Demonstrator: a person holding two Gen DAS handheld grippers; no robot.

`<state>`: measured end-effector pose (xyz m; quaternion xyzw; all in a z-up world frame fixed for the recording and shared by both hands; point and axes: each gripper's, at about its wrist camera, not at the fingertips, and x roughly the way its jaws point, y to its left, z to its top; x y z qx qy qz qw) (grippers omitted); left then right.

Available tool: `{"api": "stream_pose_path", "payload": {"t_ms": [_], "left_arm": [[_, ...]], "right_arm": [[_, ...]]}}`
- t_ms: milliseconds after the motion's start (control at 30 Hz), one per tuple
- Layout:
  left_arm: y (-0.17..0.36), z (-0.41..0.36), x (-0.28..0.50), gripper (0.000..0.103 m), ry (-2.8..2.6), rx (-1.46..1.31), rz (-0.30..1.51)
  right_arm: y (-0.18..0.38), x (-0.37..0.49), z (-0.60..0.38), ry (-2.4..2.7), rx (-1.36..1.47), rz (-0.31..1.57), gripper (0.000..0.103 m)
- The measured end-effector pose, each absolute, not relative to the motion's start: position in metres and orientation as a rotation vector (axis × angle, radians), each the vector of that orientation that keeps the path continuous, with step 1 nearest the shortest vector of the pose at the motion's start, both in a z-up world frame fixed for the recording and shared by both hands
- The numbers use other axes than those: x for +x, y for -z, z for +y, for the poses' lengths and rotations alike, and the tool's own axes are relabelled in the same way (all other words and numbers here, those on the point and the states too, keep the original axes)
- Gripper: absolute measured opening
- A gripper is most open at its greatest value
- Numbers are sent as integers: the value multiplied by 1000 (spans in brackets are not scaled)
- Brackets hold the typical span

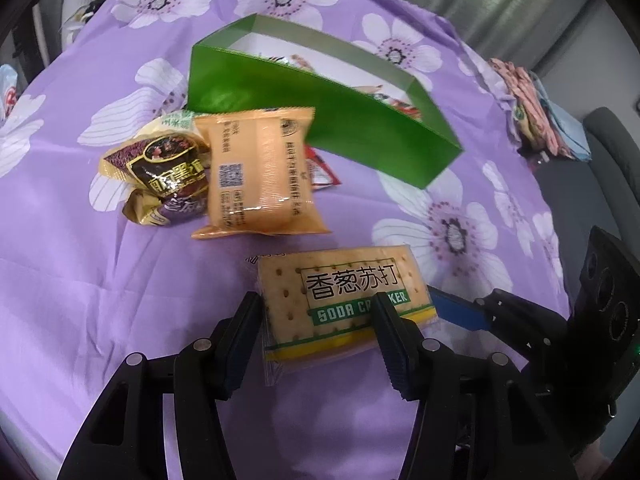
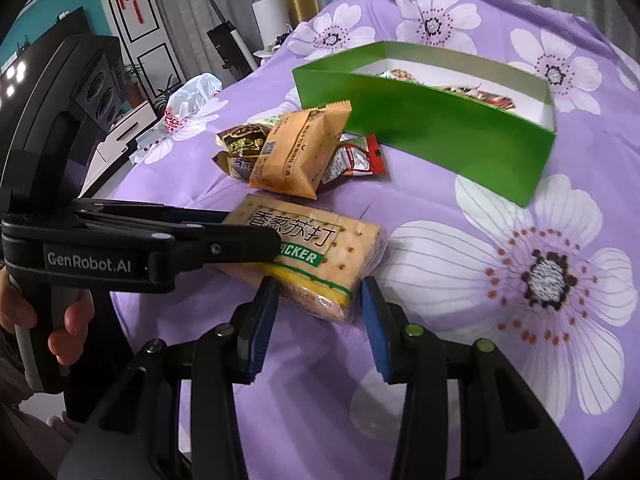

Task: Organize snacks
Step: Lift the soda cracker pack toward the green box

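Observation:
A soda cracker packet (image 1: 344,300) (image 2: 316,252) lies on the purple flowered cloth. My left gripper (image 1: 316,312) is open with its jaws on either side of the packet's near half. My right gripper (image 2: 320,292) is open and straddles the packet's near corner; whether it touches I cannot tell. An orange snack packet (image 1: 260,176) (image 2: 300,152), a dark brown and gold packet (image 1: 160,168) (image 2: 242,146) and a red packet (image 1: 322,170) (image 2: 358,156) lie beyond. Behind them stands an open green box (image 1: 320,120) (image 2: 440,128) with snacks inside.
The cloth (image 1: 80,280) (image 2: 520,280) covers a round table. Folded patterned fabric (image 1: 536,116) lies at its right edge. A white plastic bag (image 2: 192,96) sits at the far left edge. A TV cabinet and speaker stand beyond the table on the left.

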<state>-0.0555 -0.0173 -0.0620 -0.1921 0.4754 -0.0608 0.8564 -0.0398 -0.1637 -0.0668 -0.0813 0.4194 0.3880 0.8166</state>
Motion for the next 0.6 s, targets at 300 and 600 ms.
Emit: {"api": "stream_pose_path", "payload": {"t_ms": [300, 600], "left_arm": [[23, -28, -53, 57, 160, -357, 903], [-8, -25, -17, 57, 176, -313, 829]], "right_arm": [[29, -46, -178, -793, -151, 786, 43], [2, -18, -179, -755, -134, 693, 43]]}}
